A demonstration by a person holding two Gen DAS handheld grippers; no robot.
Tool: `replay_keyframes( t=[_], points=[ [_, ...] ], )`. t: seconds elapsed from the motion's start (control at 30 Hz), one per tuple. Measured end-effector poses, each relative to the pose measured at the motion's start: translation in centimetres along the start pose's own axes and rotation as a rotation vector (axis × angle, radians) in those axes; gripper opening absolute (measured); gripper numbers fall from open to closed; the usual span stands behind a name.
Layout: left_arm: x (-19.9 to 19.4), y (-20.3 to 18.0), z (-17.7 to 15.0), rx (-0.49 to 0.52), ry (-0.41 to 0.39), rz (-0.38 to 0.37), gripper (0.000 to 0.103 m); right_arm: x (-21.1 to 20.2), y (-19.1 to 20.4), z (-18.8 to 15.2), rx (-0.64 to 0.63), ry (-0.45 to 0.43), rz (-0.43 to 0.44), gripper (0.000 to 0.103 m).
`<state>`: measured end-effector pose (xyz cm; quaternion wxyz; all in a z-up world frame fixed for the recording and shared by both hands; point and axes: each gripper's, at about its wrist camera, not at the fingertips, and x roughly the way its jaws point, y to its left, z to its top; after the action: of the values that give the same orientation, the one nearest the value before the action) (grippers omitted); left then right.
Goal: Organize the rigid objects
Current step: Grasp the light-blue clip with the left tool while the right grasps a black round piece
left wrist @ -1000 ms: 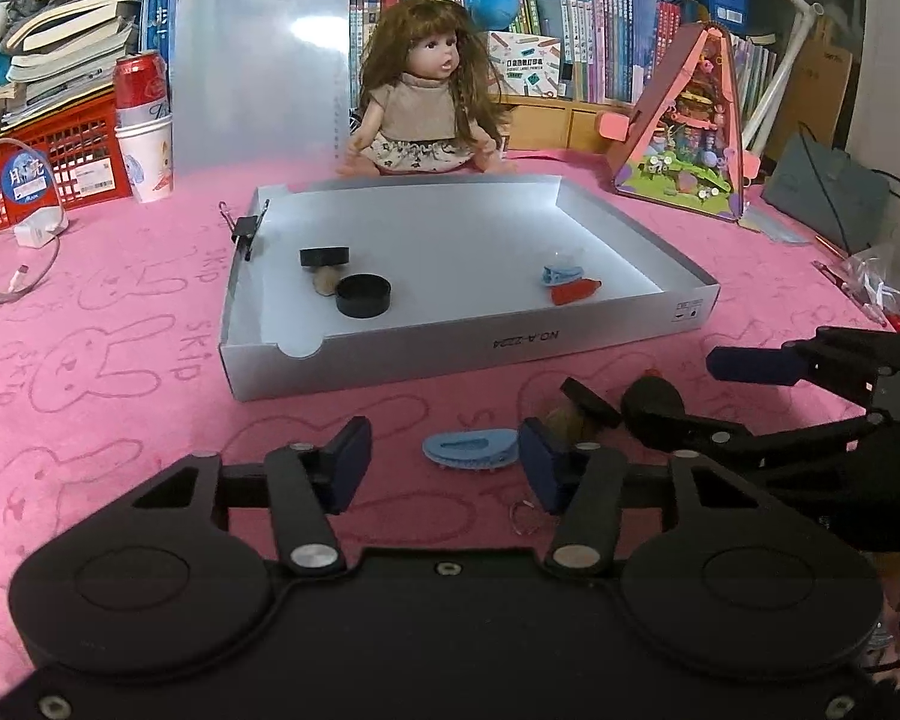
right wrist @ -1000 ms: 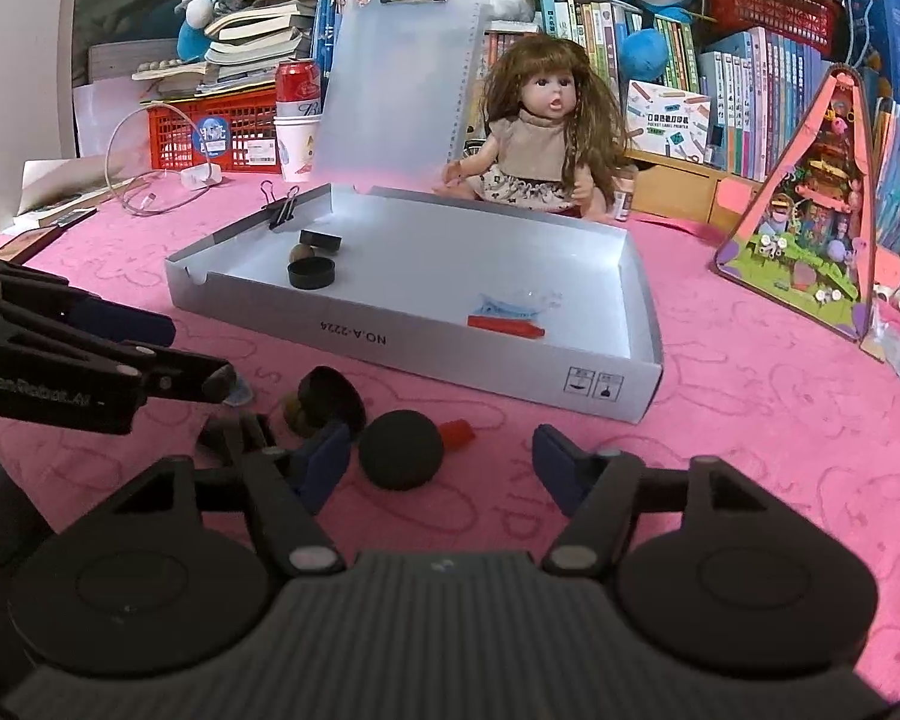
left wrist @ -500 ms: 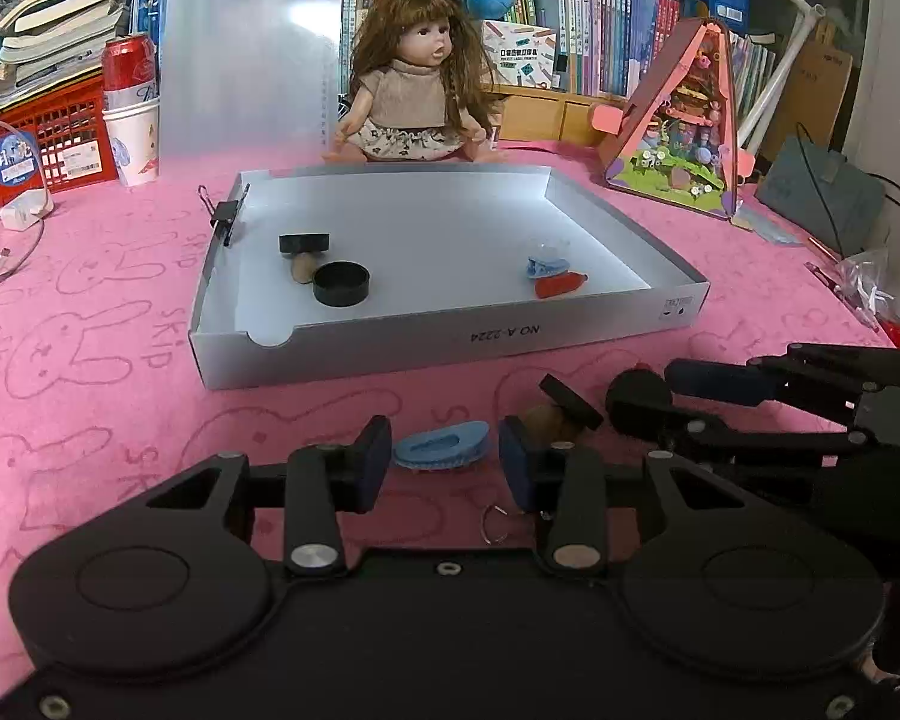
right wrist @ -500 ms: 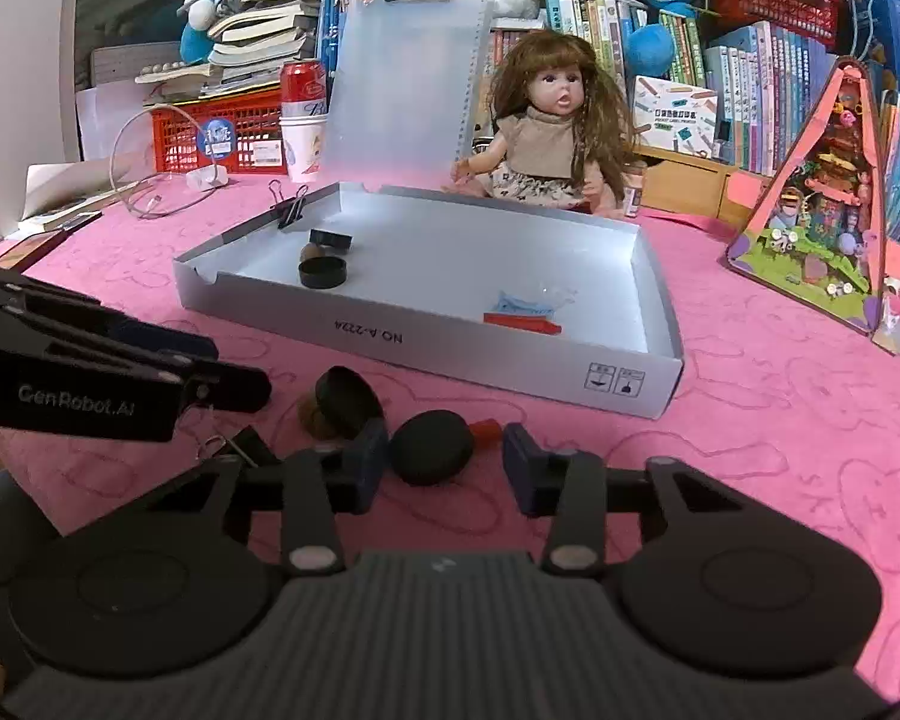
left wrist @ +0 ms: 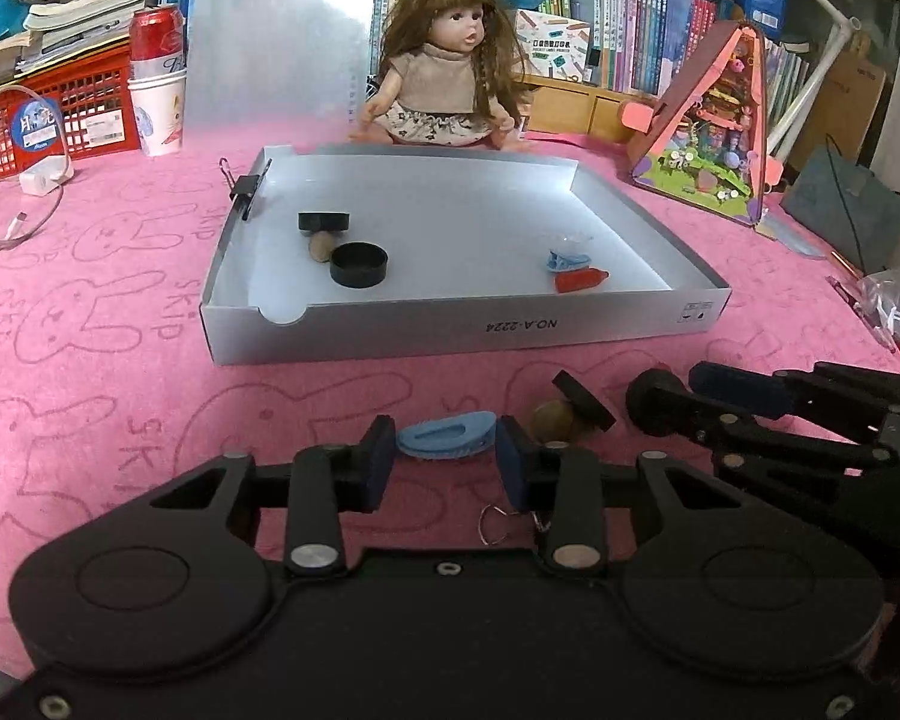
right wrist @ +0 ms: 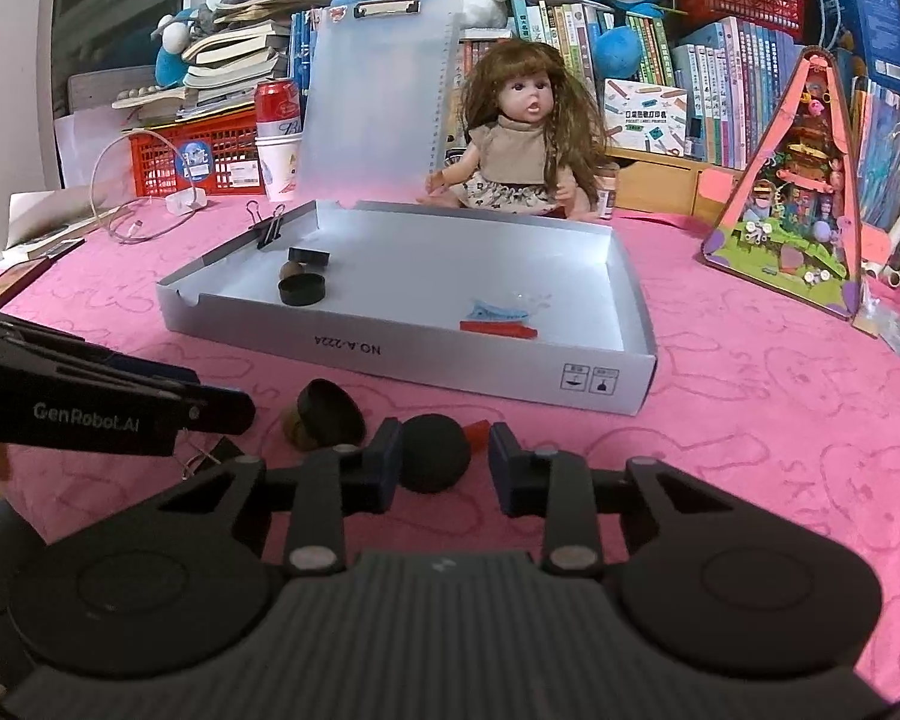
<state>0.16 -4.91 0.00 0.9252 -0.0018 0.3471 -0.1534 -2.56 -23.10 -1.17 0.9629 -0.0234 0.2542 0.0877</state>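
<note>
- Already in the grey tray (left wrist: 450, 330): a black cap (left wrist: 358, 264), a blue clip (left wrist: 567, 260) and a red piece (left wrist: 580, 280).
- Left gripper (left wrist: 444, 461) has just been closing on a blue comb-like clip (left wrist: 447, 434) on the pink cloth; its fingers touch both ends.
- Right gripper (right wrist: 439, 461) has just been closing around a black round lid (right wrist: 435, 453) — a gap shows on one side.
- Still out: a brown nut (left wrist: 552, 420) — judged roughly halfway.

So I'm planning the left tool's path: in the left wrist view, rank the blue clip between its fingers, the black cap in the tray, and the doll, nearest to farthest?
1. Blue clip, on the pink cloth between the left tool's fingers.
2. Black cap, in the tray's near-left part.
3. Doll, seated beyond the tray's far wall.
</note>
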Motion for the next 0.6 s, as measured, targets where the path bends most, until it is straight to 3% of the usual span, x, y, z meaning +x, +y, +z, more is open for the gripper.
replay_keyframes(
  t=[0.2,0.33,0.6],
  points=[
    [-0.1,-0.1,0.0,0.011,-0.003,0.003,0.034,0.2,0.3,0.0,-0.012,-0.001,0.010,0.039],
    [-0.2,-0.2,0.1,0.017,-0.005,0.011,0.034,0.2,1.0,-0.1,-0.049,-0.007,-0.003,0.047],
    [-0.3,-0.1,0.2,0.014,-0.003,0.027,0.034,0.4,1.3,-0.2,-0.049,0.007,-0.025,0.039]
  ],
)
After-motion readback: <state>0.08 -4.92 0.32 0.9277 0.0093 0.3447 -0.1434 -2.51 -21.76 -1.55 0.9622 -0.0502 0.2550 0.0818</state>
